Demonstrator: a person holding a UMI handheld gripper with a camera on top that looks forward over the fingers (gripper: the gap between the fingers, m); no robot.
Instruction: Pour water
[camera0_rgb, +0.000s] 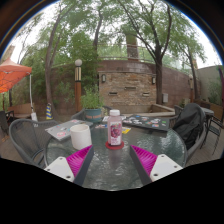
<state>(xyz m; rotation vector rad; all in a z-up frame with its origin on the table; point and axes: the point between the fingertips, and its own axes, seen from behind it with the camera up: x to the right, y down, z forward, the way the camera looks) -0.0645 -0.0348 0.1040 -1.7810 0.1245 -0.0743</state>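
A small bottle with a white cap and a pink label stands upright on a round glass table, just ahead of my fingers and centred between them. A white cup stands on the table to the bottle's left. My gripper is open, its pink pads spread wide with nothing but the tabletop between them. The bottle is apart from both fingers.
Dark metal chairs stand around the table on the left, and a chair with a dark jacket on the right. Beyond are a second table with items, a brick wall, trees and an orange canopy.
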